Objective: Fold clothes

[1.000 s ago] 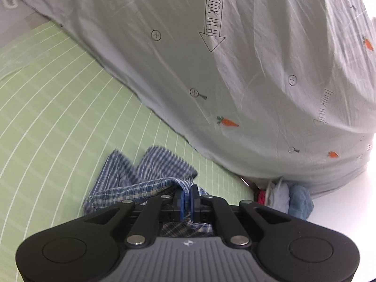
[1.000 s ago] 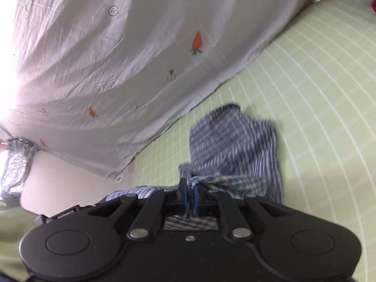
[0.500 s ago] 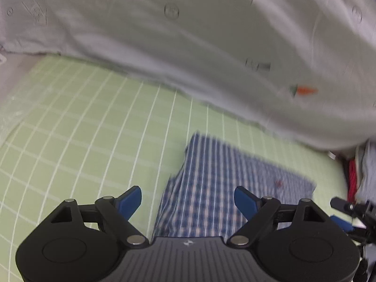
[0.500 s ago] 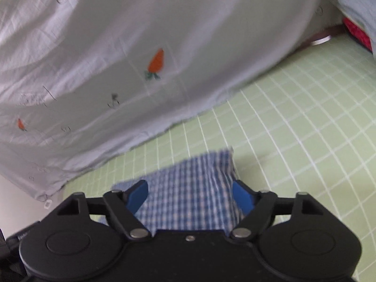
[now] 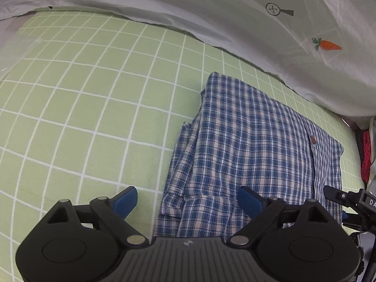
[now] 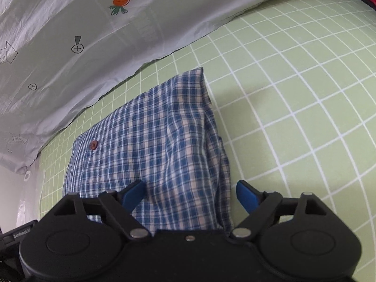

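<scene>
A blue and white checked shirt (image 5: 253,145) lies folded in a flat rectangle on the green grid sheet (image 5: 89,98); a brown button (image 5: 313,139) shows on it. My left gripper (image 5: 188,199) is open and empty, just above the shirt's near left corner. In the right wrist view the same shirt (image 6: 152,141) lies ahead with its button (image 6: 93,144), and my right gripper (image 6: 191,196) is open and empty over its near edge. Part of the right gripper (image 5: 347,199) shows at the left view's right edge.
A grey quilt (image 5: 258,16) with carrot prints (image 5: 326,45) runs along the far side of the sheet, also in the right wrist view (image 6: 82,35). Red and pale clothes (image 5: 366,150) are piled at the far right edge.
Both grippers were shut on the shirt and held it up a second ago. They have since opened and let go, and the shirt now lies folded flat on the sheet.
</scene>
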Demonstrator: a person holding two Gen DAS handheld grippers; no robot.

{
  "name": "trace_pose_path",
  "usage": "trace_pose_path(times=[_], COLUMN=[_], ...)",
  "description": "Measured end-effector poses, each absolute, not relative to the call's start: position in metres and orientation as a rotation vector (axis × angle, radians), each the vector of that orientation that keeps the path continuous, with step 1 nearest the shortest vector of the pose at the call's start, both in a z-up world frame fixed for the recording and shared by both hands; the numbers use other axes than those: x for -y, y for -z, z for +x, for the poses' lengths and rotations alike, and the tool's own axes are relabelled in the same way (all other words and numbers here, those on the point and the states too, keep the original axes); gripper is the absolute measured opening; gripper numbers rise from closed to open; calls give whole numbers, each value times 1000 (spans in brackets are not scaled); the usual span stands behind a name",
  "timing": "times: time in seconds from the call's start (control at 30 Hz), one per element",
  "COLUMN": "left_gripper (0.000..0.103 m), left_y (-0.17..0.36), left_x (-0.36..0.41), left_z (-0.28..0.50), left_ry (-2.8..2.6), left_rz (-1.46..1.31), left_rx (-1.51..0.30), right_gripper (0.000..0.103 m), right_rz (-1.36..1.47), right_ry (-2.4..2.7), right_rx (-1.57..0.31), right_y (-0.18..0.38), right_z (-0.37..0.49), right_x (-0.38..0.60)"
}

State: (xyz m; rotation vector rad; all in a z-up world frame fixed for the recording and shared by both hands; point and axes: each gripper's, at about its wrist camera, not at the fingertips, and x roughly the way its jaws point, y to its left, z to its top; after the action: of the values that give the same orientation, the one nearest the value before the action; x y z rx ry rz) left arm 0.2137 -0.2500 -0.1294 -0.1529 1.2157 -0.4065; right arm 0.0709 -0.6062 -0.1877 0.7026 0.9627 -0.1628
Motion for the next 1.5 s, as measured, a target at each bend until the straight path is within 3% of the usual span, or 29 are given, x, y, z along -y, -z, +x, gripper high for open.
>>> trace_pose_path(times=[0.23, 0.7, 0.77, 0.8, 0.83, 0.9, 0.93, 1.03, 1.5], left_gripper=[94, 94, 87, 76, 72, 56, 54, 45, 44], left_y=[133, 140, 143, 143, 144, 138, 134, 121, 57], left_x=[252, 254, 260, 263, 266, 273, 276, 278, 266], left_z=[219, 215, 211, 208, 204, 195, 190, 174, 42], left_ry=[411, 494, 537, 550, 562, 575, 583, 619, 688], left_rz=[-182, -425, -454, -472, -486, -447, -417, -390, -299], left_rx=[-1223, -1218, -1230, -1236, -1242, -1229, -1218, -1207, -1138], right_gripper=[99, 103, 102, 96, 79, 61, 50, 40, 37], right_rz=[756, 858, 874, 851, 829, 817, 826, 835, 865], right_ry=[124, 15, -12, -23, -33, -45, -53, -63, -38], right_rx=[-952, -952, -950, -957, -963, -965, -961, -953, -834], right_y=[196, 201, 203, 202, 201, 199, 198, 190, 143], right_z=[83, 106, 107, 108, 109, 106, 102, 88, -53], right_x=[607, 576, 570, 566, 562, 559, 560, 561, 565])
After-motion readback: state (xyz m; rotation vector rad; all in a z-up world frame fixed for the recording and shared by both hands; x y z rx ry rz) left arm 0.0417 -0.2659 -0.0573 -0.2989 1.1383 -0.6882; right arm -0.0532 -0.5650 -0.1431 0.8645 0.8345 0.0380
